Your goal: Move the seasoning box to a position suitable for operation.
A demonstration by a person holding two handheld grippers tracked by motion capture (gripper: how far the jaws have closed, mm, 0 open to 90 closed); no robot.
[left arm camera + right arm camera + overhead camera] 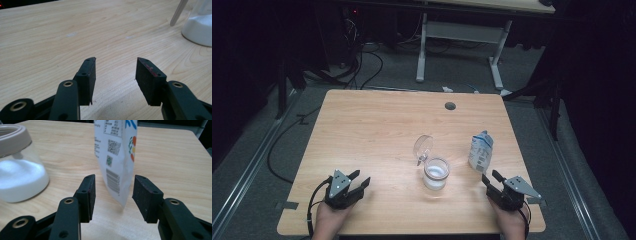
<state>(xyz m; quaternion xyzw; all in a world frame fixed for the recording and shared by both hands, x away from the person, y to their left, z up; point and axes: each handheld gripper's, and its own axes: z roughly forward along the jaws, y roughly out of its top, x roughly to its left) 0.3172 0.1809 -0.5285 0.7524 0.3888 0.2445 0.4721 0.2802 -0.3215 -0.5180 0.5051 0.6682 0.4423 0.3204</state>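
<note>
table [377,130]: pale wood, dim room | left gripper [358,181] jaws apart | right gripper [491,177] jaws apart, pouch [480,151] possibly untouched

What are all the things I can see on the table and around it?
jar: one, clear glass with white powder inside, near the table's middle front
lid: one, clear, tilted open just behind the jar
bag: one, white with blue print, standing right of the jar
table: one, light wood, centre, with a small round hole at its far edge
second table: one, white legs, on the floor behind
cables: several, black, on the floor at the back left
left hand-held gripper: one, black, front left, open
right hand-held gripper: one, black, front right, open, facing the bag
</note>
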